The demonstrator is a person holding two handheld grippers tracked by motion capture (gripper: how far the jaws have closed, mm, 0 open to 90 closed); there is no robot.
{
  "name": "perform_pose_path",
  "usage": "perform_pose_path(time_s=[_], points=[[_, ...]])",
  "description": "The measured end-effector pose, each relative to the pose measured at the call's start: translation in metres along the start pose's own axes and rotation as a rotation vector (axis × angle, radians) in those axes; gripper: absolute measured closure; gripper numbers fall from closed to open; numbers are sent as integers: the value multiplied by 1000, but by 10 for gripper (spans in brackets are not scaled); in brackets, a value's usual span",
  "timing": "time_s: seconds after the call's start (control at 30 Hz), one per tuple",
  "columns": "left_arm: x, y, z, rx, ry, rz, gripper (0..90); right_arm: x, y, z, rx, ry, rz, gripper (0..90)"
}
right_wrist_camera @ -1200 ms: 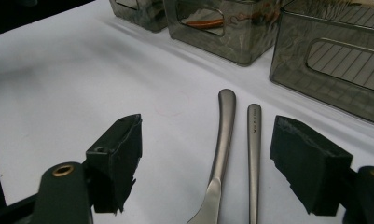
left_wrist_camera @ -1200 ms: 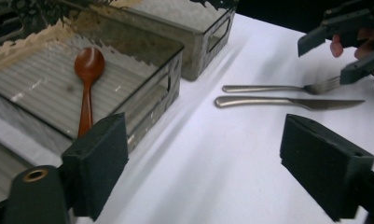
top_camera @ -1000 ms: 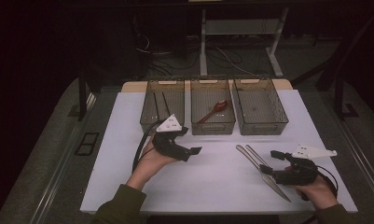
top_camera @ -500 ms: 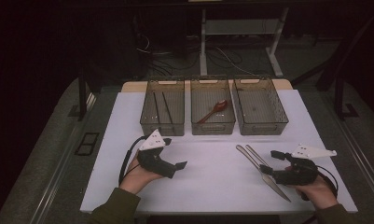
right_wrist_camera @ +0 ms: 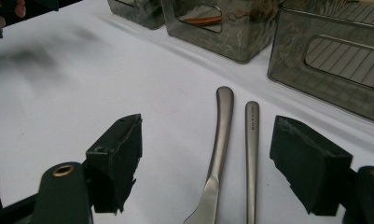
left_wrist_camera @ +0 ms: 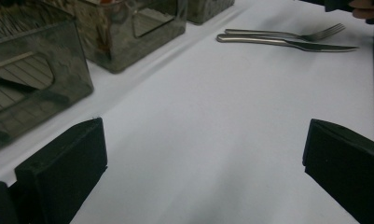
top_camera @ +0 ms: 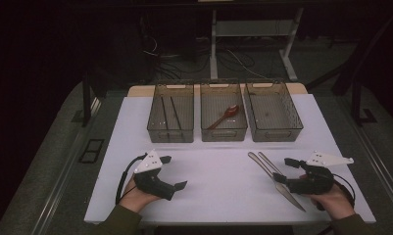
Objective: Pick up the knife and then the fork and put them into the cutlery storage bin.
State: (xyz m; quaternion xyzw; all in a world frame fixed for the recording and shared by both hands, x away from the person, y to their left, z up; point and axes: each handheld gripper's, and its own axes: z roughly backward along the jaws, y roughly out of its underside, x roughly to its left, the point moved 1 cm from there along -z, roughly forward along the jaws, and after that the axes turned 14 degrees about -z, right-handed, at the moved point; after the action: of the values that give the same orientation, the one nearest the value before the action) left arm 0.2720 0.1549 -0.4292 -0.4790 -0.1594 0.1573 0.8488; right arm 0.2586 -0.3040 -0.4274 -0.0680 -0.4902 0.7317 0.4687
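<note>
We see the right gripper [top_camera: 286, 170] resting low on the white table sheet [top_camera: 218, 171], its jaws spread apart and bracketing the handles of a silver metal knife [right_wrist_camera: 220, 140] and a silver metal fork [right_wrist_camera: 252, 154] without pressing on either. In the right gripper view both handles lie flat between the 2 black pads, the knife on the left, the fork just beside it on the right, almost parallel. From the high view the pair lies on the sheet in front of the rightmost of 3 smoky transparent plastic bins [top_camera: 273, 113].

The left gripper [top_camera: 173, 172] sits near the front left of the sheet, well apart from the cutlery. Its jaws have just been opening and now stand wide, with bare sheet between them.

The middle bin [top_camera: 223, 132] holds a reddish-brown wooden spoon [top_camera: 224, 116]. The left bin [top_camera: 170, 133] holds 2 thin dark sticks [top_camera: 168, 112] lying along its floor.
</note>
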Motion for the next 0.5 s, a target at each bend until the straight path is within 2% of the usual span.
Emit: perform_pose_path(time_s=[0.07,0.23,0.4,0.5], points=[[-2,4,0,5,14,5,0,1,0,0,7,3,2,256],[-1,5,-4,18,17,-22,0,3,-3,2,23,2,-1,260],[0,6,-4,22,20,-24,0,4,-7,6,53,-4,-11,243],[0,6,-4,22,22,-22,0,5,-10,8,72,10,-3,224]])
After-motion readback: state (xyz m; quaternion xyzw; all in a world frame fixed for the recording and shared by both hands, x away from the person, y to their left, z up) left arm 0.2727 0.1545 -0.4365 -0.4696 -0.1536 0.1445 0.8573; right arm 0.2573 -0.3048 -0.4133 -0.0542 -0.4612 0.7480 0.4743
